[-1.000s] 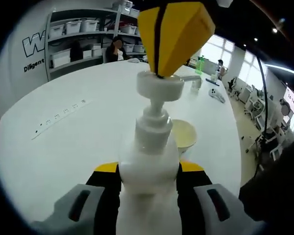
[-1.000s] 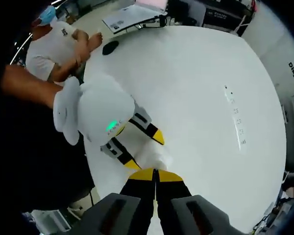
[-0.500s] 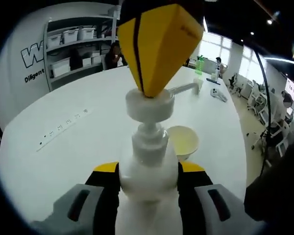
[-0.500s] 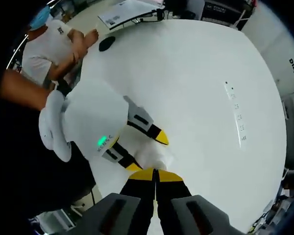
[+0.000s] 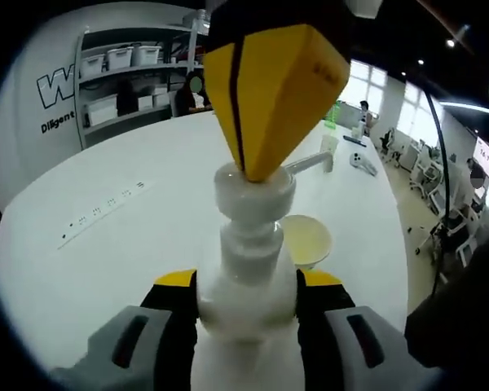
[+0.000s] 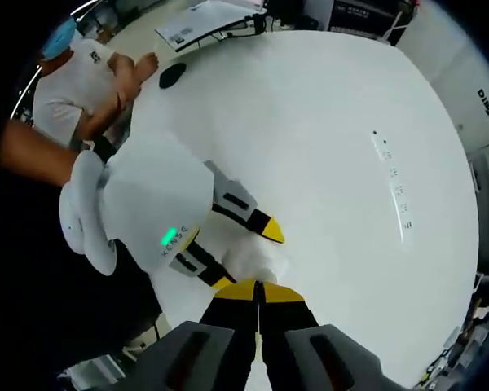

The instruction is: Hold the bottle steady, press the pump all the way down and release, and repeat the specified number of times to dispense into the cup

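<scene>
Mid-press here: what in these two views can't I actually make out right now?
- Bottle lower body: left gripper view, cut off by the bottom edge between the left tongs.
- Pump head top: left gripper view, covered by the right tongs.
- Cup contents: too pale to tell.
- Pump and bottle in the right gripper view: hidden behind the right tongs' tips and the left tongs' housing.

The left gripper view looks level across the table [image 5: 106, 244] from close behind the bottle [image 5: 248, 269]. The right gripper view looks steeply down from above the pump, very near. Both views share the bottle, the table [image 6: 334, 163] and the left hand-held gripper [image 6: 244, 252].
</scene>
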`<state>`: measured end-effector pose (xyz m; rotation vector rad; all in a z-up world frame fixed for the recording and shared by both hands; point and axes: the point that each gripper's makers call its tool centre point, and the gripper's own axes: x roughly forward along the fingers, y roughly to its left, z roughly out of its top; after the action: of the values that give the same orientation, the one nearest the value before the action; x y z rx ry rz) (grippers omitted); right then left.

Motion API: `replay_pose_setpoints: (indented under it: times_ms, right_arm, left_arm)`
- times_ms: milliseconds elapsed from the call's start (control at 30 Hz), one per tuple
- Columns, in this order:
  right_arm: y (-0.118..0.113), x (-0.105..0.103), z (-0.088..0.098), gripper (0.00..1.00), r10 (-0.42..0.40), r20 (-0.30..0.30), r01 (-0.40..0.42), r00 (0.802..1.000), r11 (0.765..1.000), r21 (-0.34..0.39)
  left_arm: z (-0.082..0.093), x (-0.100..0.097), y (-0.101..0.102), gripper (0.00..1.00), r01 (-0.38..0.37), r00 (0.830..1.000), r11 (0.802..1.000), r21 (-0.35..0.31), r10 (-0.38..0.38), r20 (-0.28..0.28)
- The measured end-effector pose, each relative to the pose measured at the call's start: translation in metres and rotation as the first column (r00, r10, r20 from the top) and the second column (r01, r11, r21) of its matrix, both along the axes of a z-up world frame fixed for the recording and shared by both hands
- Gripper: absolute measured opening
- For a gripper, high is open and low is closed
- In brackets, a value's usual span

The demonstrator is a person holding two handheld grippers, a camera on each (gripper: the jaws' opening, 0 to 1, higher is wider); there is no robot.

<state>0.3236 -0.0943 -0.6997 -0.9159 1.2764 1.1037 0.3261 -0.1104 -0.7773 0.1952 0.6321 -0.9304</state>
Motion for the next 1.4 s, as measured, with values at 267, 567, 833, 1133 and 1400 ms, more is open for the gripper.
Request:
replay_pose_setpoints:
  times_ms: [267, 567, 833, 1133, 1400]
  right_arm:
    - [-0.001, 0.0, -0.004, 0.0, -0.026, -0.018, 0.026, 1.0, 1.0, -0.002]
    - [-0.001, -0.003, -0.002, 0.0, -0.04, -0.028, 0.041, 0.999, 0.999, 0.03]
    - [0.0, -0.005, 0.009, 0.0, 0.048, 0.017, -0.047, 0.999, 0.996, -0.073]
    - [-0.001, -0.003, 0.007, 0.0, 0.006, 0.011, -0.005, 1.0, 0.999, -0.054]
    - [0.0, 0.0, 0.005, 0.0, -0.052, -0.007, 0.052, 0.999, 0.998, -0.043]
  left_arm:
    - [-0.001, 0.0, -0.001, 0.45, -0.006, 1.0, 1.0, -0.002, 0.006, -0.013]
    - [-0.002, -0.001, -0.001, 0.46, -0.002, 1.0, 1.0, 0.0, 0.002, -0.024]
    - [-0.002, 0.0, 0.0, 0.46, -0.038, 0.999, 0.999, 0.005, 0.038, -0.025]
    - [-0.002, 0.0, 0.001, 0.45, -0.046, 0.998, 0.999, 0.009, 0.046, -0.032]
    - [-0.002, 0.0, 0.001, 0.45, -0.043, 0.998, 0.999, 0.008, 0.043, -0.038]
